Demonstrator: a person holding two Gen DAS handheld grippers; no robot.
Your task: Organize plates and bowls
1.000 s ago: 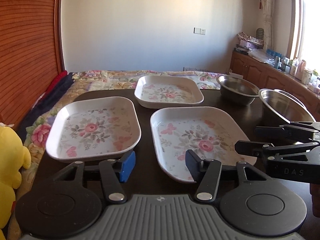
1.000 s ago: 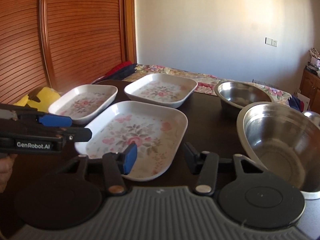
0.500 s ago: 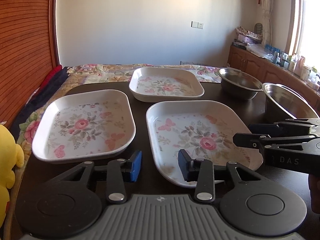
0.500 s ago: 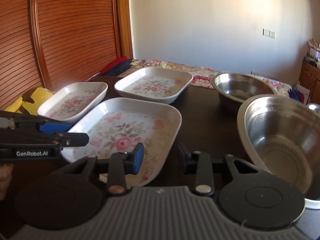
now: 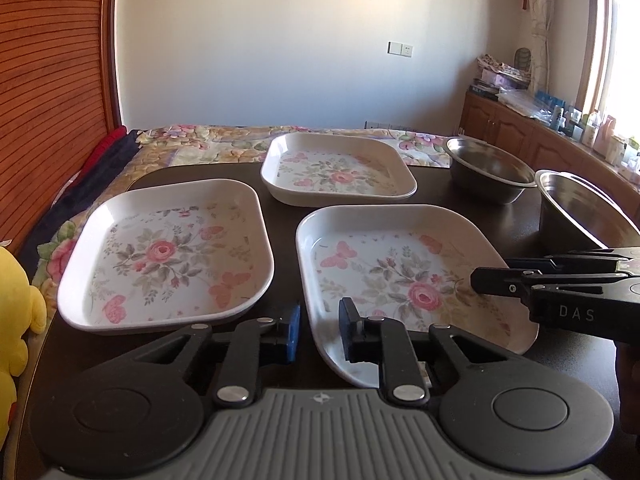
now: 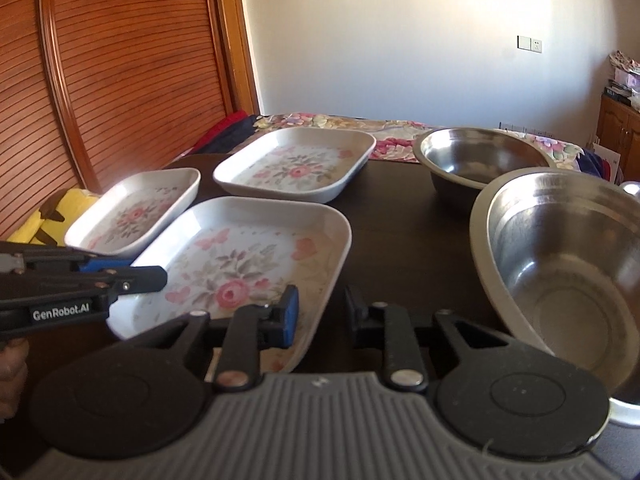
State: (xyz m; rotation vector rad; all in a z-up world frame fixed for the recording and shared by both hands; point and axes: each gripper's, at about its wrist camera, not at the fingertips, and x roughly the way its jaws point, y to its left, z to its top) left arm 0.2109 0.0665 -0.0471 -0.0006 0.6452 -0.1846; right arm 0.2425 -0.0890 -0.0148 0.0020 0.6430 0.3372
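Three white floral plates and two steel bowls sit on a dark table (image 5: 280,200). Furthest left, a yellow plush toy (image 5: 16,304) rests off the table edge. Next comes the left plate (image 5: 168,252), lying flat and empty. The left gripper (image 5: 318,334) hovers low at the near edge, its jaws parted by a narrow gap and holding nothing; the near left corner of the middle plate (image 5: 400,276) lies between its fingers, though contact cannot be confirmed. Behind stands the far plate (image 5: 338,170), also empty. The right gripper (image 6: 320,316) is likewise narrowly parted and holds nothing, straddling the middle plate's near right corner. To the right, the far bowl (image 6: 480,160) and the near bowl (image 6: 560,268) stand upright, apart, nothing visible inside either.
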